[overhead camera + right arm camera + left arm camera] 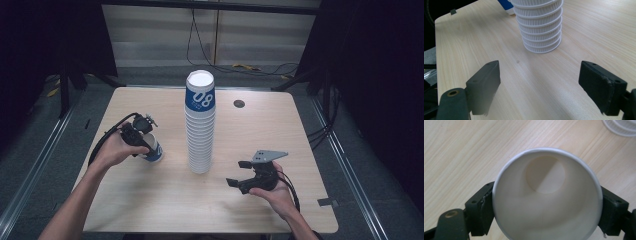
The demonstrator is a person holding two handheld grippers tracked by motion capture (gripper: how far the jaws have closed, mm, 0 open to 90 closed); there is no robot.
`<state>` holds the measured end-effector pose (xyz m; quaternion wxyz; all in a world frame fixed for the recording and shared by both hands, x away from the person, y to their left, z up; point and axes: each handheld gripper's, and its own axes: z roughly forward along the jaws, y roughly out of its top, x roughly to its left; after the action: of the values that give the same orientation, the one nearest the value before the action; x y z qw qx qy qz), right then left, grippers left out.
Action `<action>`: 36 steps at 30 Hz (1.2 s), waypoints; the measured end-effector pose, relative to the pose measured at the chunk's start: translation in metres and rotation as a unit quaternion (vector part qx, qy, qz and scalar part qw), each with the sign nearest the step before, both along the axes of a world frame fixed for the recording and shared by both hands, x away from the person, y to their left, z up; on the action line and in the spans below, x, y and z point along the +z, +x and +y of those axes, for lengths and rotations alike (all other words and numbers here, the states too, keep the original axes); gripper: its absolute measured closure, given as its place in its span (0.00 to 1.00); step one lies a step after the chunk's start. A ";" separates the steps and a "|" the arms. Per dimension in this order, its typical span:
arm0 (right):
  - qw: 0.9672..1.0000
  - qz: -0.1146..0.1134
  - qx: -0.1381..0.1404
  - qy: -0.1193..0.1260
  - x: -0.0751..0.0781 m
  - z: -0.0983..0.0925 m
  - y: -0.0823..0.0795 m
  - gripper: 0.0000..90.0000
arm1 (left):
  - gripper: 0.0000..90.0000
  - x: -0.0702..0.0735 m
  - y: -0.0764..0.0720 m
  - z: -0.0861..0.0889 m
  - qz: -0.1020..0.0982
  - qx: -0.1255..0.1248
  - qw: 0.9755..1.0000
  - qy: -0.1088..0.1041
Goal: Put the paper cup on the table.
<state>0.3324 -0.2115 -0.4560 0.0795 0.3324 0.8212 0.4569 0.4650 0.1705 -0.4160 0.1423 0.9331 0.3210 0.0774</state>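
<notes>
Looking down from the high view: light wood desk (150,200), tall stack of paper cups (200,125) standing upside down near the middle, top one with a blue band printed "08". Left of the stack, left gripper (141,137) in the person's left hand (114,150), jaws clamped on a single paper cup (152,148) with a blue band, cup tilted, low at the desk; contact with the desk cannot be told. Right of the stack and nearer the front edge, right gripper (239,174) in the right hand (277,195), grey three-cornered plate on top, jaws spread, nothing between them, pointed toward the stack base. Small dark round spot (239,103) on the desk behind the stack, toward the right. Left gripper view: straight into the open mouth of the cup (547,195), white inside, round bottom visible, both black jaws pressed against its sides left and right, wood grain behind; edge of the stack (621,127) at the top right corner. Right gripper view: both jaws wide apart, bare desk (536,82) between them, ribbed white rims of the stack's base (540,30) ahead, well apart from the jaws; blue bit of the held cup (506,6) just beside the stack at top.
</notes>
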 end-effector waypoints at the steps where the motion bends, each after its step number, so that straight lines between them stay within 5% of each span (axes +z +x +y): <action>1: 1.000 -0.001 0.000 0.000 0.000 0.000 0.000 0.20 | 0.19 0.000 0.001 -0.002 -0.003 -0.003 1.000 0.004; 17: 1.000 0.001 0.001 -0.005 -0.001 0.001 0.001 0.21 | 0.16 -0.010 0.009 -0.009 -0.005 -0.006 1.000 -0.004; 20: 1.000 -0.001 -0.005 -0.005 0.001 -0.001 0.001 0.20 | 0.15 -0.016 0.011 -0.009 0.010 -0.016 1.000 -0.004; 36: 1.000 -0.001 -0.007 -0.005 0.000 -0.001 0.002 0.20 | 0.18 -0.035 0.005 0.013 0.007 -0.003 0.999 -0.043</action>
<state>0.3340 -0.2122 -0.4557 0.0855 0.3372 0.8208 0.4530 0.4703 0.1835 -0.4507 0.1805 0.9276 0.3222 0.0562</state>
